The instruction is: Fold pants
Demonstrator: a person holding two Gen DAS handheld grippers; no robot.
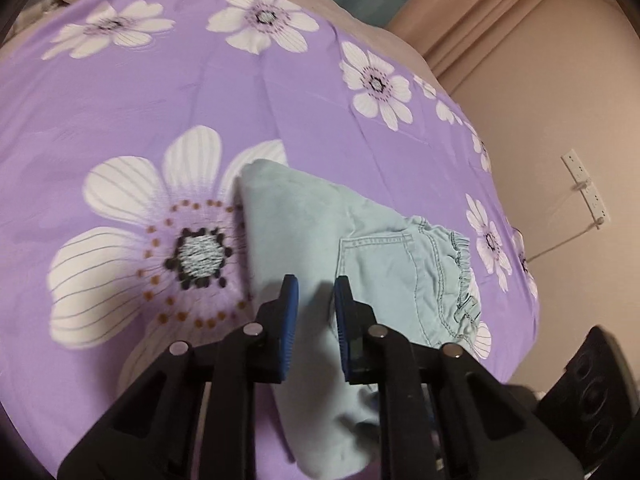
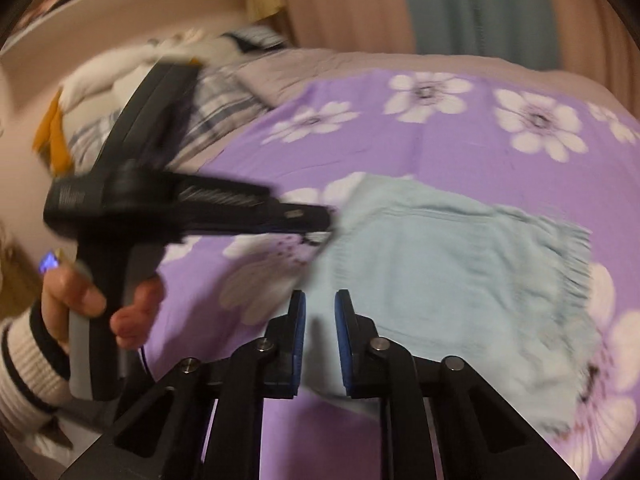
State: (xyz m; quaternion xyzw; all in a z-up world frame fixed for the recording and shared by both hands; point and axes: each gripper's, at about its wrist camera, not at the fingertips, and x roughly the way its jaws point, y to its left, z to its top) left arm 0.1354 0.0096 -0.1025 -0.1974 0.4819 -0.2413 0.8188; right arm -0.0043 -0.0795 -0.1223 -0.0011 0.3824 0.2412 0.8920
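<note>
Light blue pants lie folded into a compact bundle on the purple flowered sheet, with a back pocket and the ruffled elastic waistband on the right. My left gripper hovers just over the bundle's near part, jaws apart and empty. In the right wrist view the pants look blurred. My right gripper is open and empty above their near left edge. The left gripper, held in a hand, reaches the bundle's left edge there.
The sheet covers a bed. Pillows and a plush toy lie at the head. A beige wall with a power strip is on the right, and a dark speaker sits low beside the bed.
</note>
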